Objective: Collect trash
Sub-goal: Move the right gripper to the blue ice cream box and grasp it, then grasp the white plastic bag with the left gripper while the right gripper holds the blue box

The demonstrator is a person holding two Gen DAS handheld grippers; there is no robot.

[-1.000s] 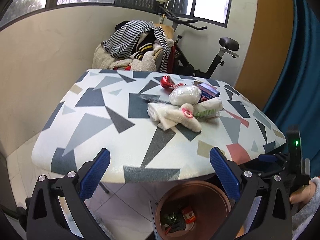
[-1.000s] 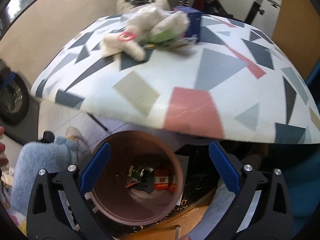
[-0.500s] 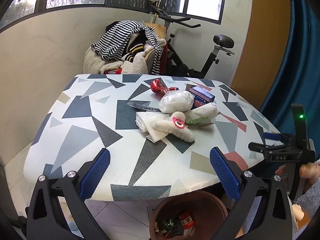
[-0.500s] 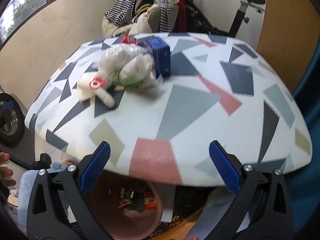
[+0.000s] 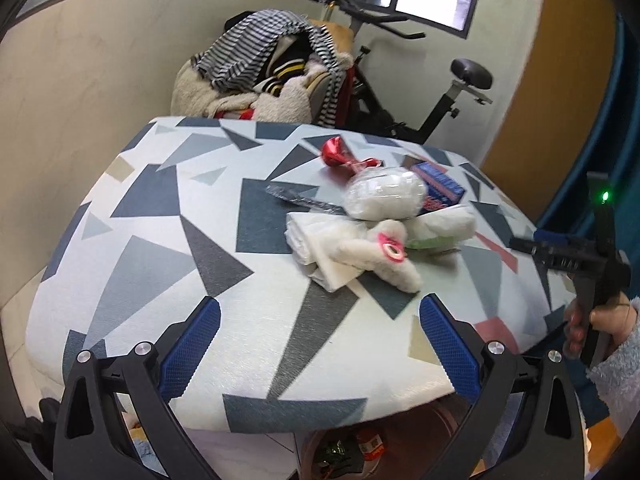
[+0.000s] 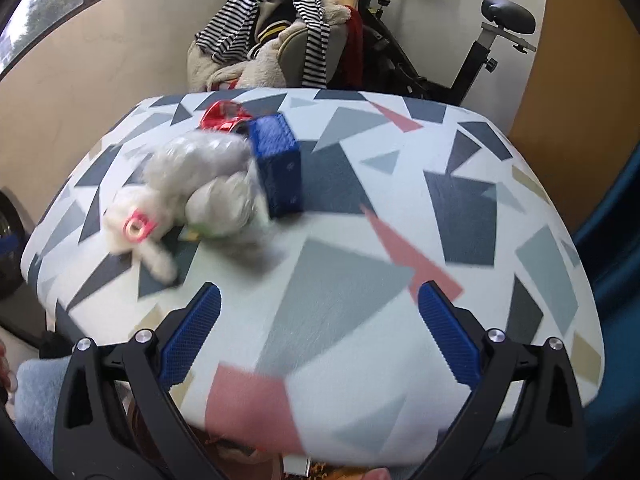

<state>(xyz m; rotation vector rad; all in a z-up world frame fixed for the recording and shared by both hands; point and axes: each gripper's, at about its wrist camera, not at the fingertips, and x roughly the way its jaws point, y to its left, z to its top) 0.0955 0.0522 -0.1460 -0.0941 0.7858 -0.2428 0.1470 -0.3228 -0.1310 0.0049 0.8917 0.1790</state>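
White fluffy trash pile (image 5: 376,236) sits mid-table (image 5: 160,264), nr the far edge. Both grippers, left (image 5: 319,338) & right (image 6: 319,326), gape wide, empty. Best go for the blue box (image 6: 278,164) first, squarely across its narrow sides.

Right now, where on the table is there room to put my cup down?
The table is bare on its whole left side, from the trash pile out to the left edge, and along the near edge. In the right wrist view it is also bare right of the blue box. The middle back is crowded.
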